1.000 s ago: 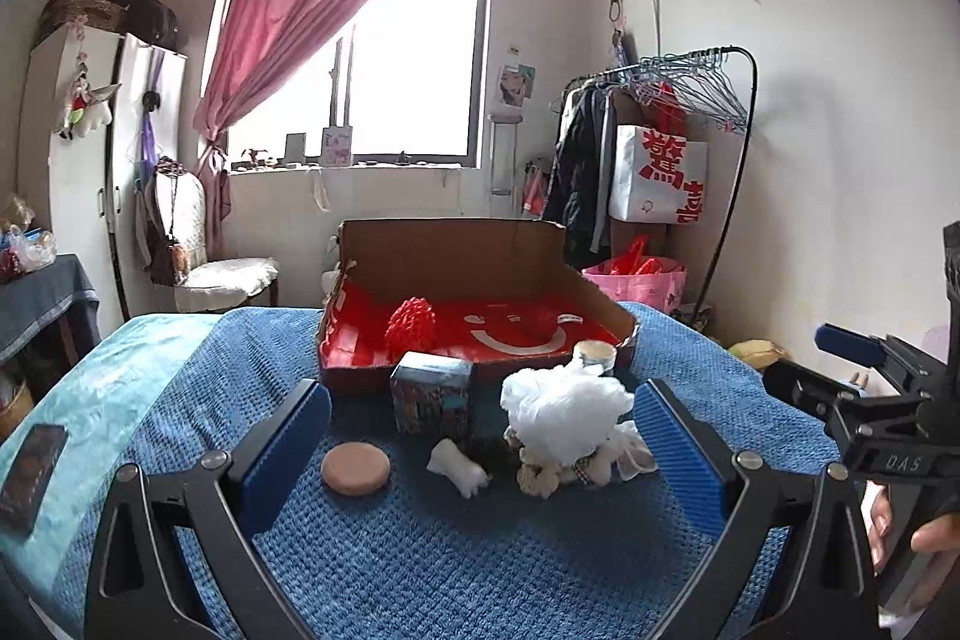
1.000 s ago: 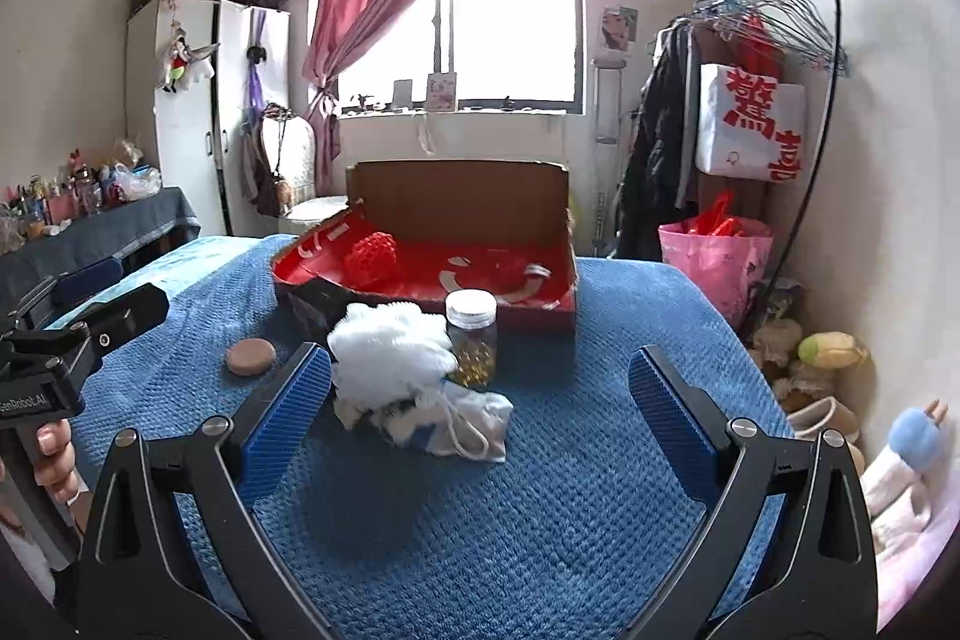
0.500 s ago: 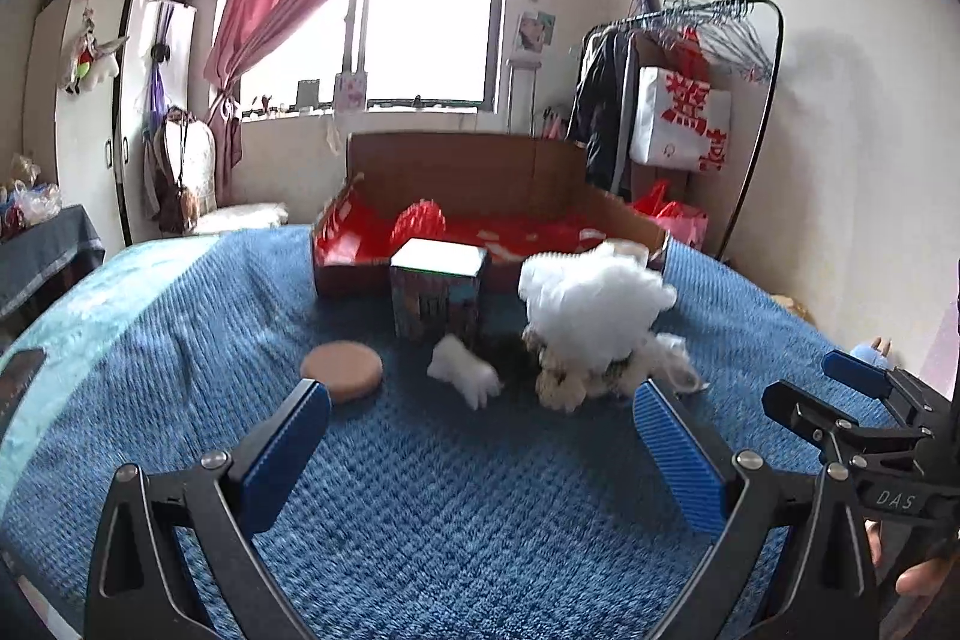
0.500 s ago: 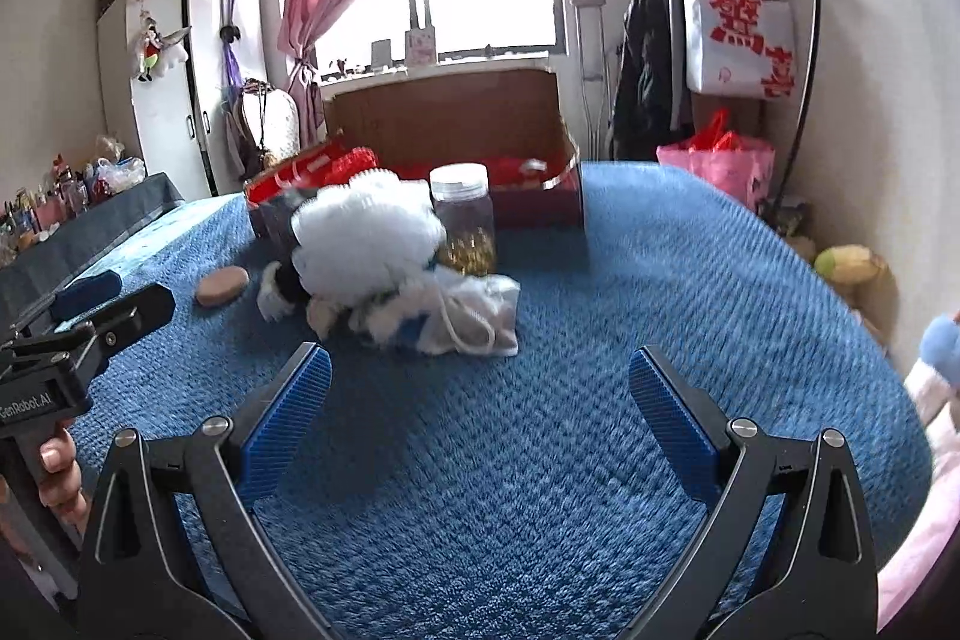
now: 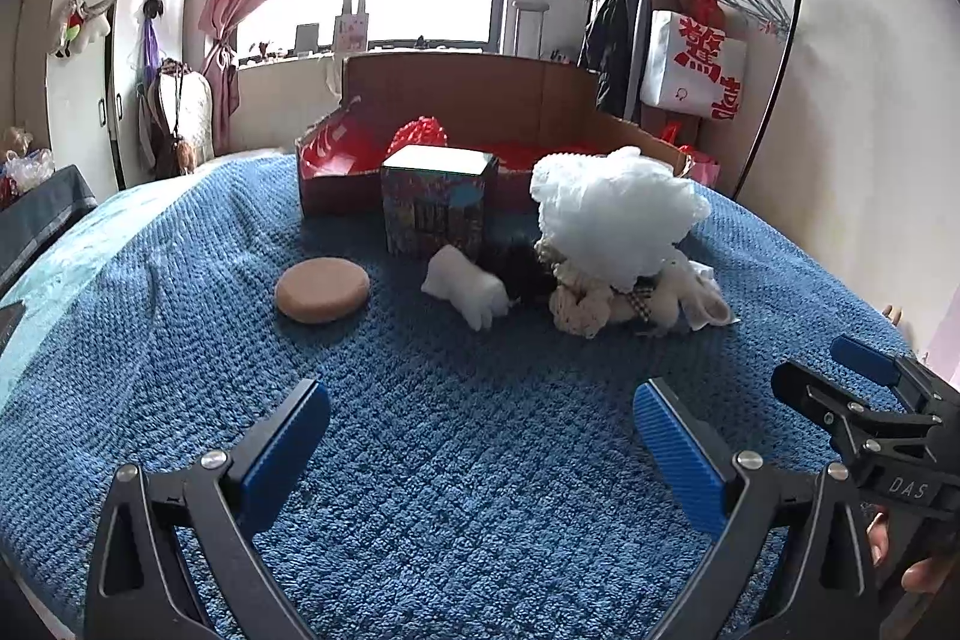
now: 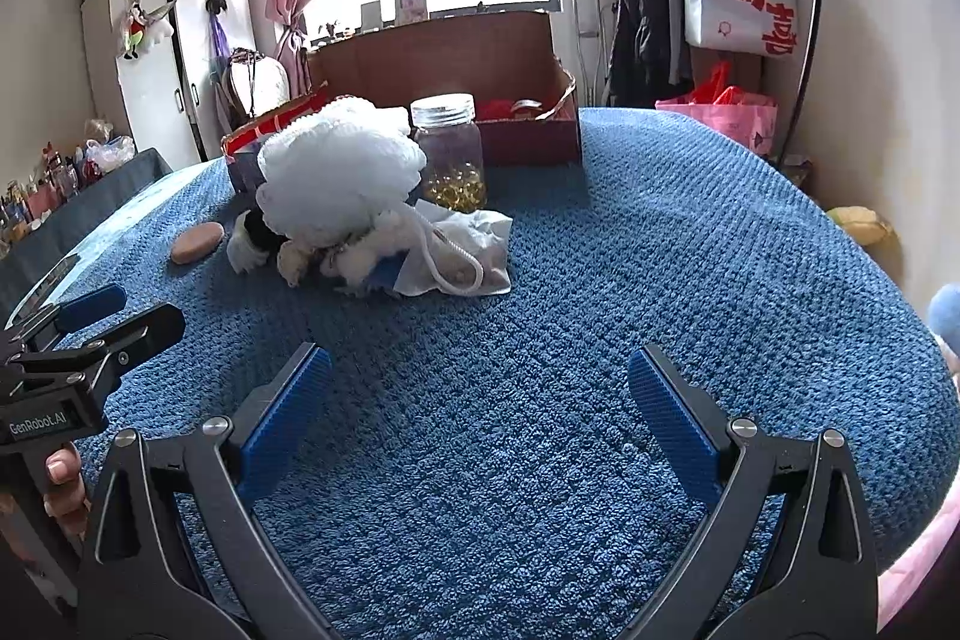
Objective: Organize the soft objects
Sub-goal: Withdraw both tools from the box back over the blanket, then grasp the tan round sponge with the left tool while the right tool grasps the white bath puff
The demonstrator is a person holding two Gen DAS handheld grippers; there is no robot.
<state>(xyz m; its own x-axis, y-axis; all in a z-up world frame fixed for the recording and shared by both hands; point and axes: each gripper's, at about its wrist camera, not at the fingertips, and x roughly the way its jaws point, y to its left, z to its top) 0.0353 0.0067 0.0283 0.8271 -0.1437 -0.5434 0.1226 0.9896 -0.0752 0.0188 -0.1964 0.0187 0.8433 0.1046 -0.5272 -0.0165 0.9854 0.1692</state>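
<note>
- Here, left gripper (image 5: 480, 421) jaws apart, nothing between them, low over blue blanket (image 5: 456, 460).
- Right gripper (image 6: 479, 382) also spread wide, empty, over same blanket.
- White puffy ball (image 5: 618, 217) sits on top of a heap of small plush toys (image 5: 591, 304), mid-bed, ahead of both grippers.
- Small white plush (image 5: 468, 285) just left of heap; tan round pad (image 5: 322, 288) further left, apart.
- Patterned box (image 5: 437, 205) and glass jar (image 6: 451, 154) behind heap.
- Open cardboard box (image 5: 480, 112) at back, red mesh ball (image 5: 420, 133) inside.
- Drawstring pouch (image 6: 462, 253) touching heap's right side.

Black soft item (image 5: 523, 269) mostly behind white puff (image 5: 618, 214)
</note>
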